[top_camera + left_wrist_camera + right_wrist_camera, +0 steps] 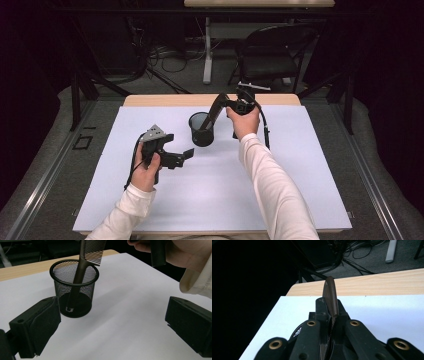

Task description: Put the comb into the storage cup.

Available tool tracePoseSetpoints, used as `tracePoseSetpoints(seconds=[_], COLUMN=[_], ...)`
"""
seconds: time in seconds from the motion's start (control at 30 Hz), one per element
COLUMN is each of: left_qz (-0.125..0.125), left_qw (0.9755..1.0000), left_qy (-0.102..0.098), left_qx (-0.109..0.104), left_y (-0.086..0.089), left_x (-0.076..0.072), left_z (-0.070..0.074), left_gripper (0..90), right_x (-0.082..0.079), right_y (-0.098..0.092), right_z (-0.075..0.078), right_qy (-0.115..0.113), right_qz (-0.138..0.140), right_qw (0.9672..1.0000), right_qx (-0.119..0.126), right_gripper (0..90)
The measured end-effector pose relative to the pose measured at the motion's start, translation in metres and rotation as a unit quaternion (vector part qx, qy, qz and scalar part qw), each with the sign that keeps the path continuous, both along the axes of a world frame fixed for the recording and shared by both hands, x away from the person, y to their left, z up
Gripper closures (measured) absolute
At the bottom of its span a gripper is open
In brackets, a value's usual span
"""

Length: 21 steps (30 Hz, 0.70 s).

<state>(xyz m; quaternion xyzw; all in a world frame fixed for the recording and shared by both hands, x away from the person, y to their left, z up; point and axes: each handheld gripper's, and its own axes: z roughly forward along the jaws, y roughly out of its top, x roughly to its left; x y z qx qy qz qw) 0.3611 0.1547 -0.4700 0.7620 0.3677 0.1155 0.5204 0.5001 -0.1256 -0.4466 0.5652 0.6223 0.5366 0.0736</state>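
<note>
Left tongs rest gaping and empty on the worktop, near the mesh cup. Right tongs clamp the comb, whose handle end sits inside the cup. Step: insertion. Next, presumably: release the clamp, withdraw without tipping the cup.

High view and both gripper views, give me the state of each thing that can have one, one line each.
comb: tilted, handle end down inside the cup, toothed end clamped.
mesh cup: upright on the white sheet, holding the comb's handle.
right gripper: shut on the comb.
left gripper: open, holding nothing, facing the cup.
</note>
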Motion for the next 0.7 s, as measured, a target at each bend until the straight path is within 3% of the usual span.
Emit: tracePoseSetpoints(seconds=[0.7], left_qz=[0.0], left_qw=[1.0], left_qy=[0.0], left_qx=[0.001], left_y=[-0.0006], left_x=[0.0001], left_z=[-0.0008], left_gripper=[0.5], right_x=[0.0003], right_y=[-0.0074], right_z=[-0.0057], right_qy=[0.006], right_qz=[-0.006], right_qw=[0.9999], right_qx=[0.006], right_gripper=[85.0])
